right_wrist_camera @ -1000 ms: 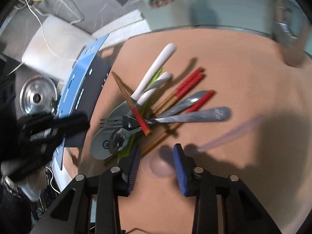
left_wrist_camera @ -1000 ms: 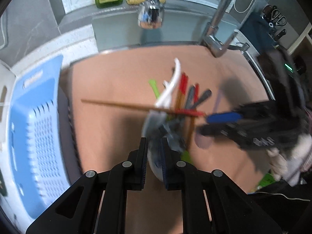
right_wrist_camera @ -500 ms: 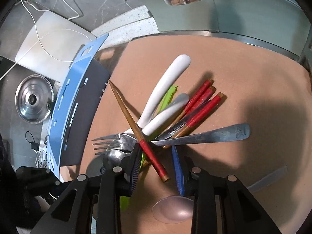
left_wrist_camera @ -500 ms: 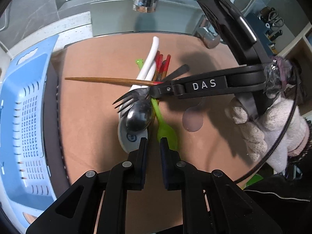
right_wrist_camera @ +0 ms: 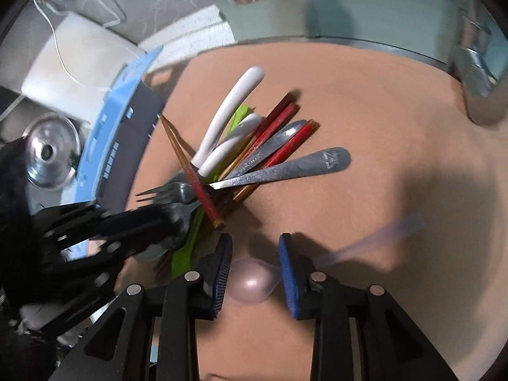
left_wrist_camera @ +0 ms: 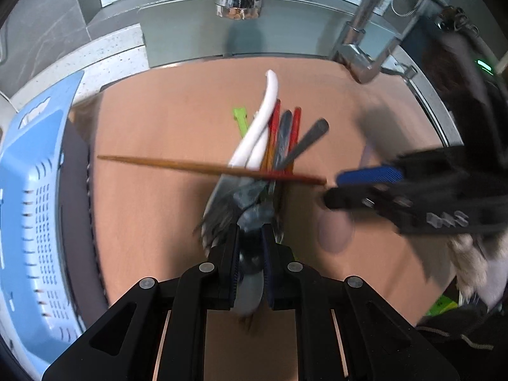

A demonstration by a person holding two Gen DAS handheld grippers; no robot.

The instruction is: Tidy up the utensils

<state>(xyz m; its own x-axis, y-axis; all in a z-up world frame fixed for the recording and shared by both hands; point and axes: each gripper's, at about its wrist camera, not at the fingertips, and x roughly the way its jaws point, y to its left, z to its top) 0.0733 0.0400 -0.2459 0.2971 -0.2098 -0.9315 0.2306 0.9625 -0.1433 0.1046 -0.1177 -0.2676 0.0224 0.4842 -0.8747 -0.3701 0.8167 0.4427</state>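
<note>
- Judging the utensil pile (right_wrist_camera: 241, 158) first: I count 2 metal handles, 2 white ones, red-tipped chopsticks and a green piece, crossed over each other near the middle of the tan board (left_wrist_camera: 177, 111). I expect hard, stiff, light things, the steel slick, and lifting one will likely drag its neighbours.
- My left gripper (left_wrist_camera: 250, 254) sits at the 6 o'clock end of the pile, and its jaws have just been opening a little. Grey metal, probably a spoon bowl, lies in the narrow gap, but blur keeps me from telling whether the pads press it.
- My right gripper (right_wrist_camera: 255, 263) stands apart around the pale lilac spoon (right_wrist_camera: 250, 281), clear of the pile at its 5 o'clock. Neither pad seems to touch the bowl. It looks like thin plastic, so I would grip the neck, not the rounded bowl.
- The long chopstick (left_wrist_camera: 197, 168) lies loose across the top and could roll.
- The blue basket (left_wrist_camera: 28, 209) lies at 9 o'clock, cut off by the frame.
- Motion blur smears the fork tines and the lilac handle, and what lies under the pile is hidden.
</note>
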